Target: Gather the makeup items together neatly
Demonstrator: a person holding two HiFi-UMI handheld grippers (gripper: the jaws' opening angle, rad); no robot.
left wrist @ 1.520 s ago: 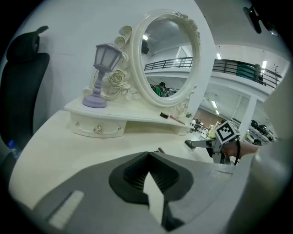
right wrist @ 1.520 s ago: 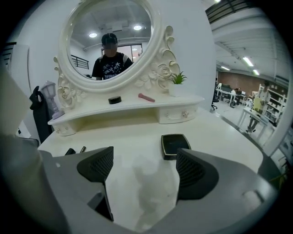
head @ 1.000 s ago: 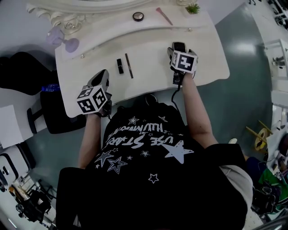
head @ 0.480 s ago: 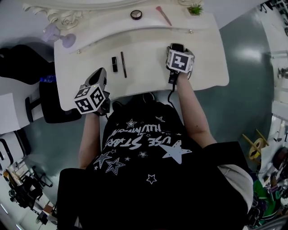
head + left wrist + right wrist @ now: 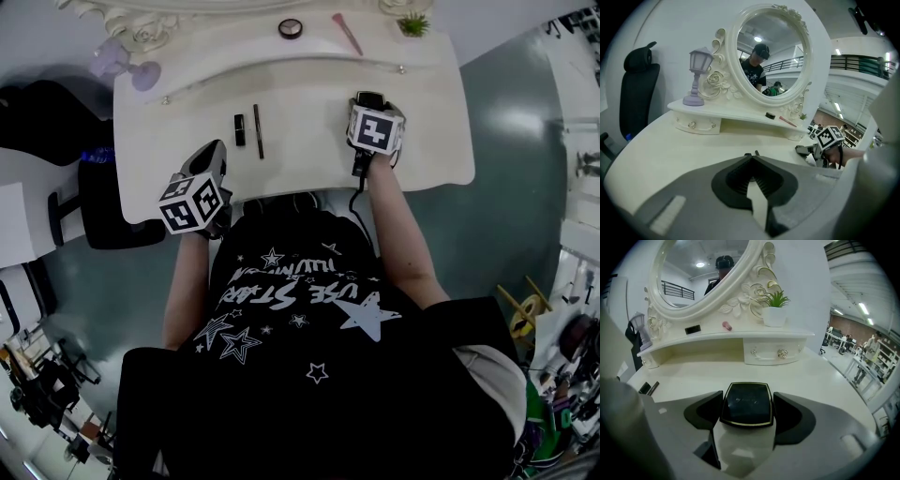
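Right gripper is at the right part of the white tabletop, tilted down. Its jaws have just been closing and now sit against both sides of the black compact, a square case with a gold edge. The compact lies flat on the tabletop between the 2 pads.

Left gripper is at the near left edge of the tabletop. Its jaws are together at the tips with nothing between them, and it is well apart from every item.

A black lipstick and a thin dark pencil lie just beside each other at the middle left of the tabletop, roughly parallel. Both are between the 2 grippers but further from the person than the left one.

On the raised shelf at the far side are a small round compact and a pink brush, near each other. The brush lies at an angle.

A small potted plant stands at the far right end of the shelf and a lilac lamp at the far left end. An oval mirror in an ornate white frame rises behind the shelf.

The person's 2 forearms reach from the near side, 1 to each gripper.
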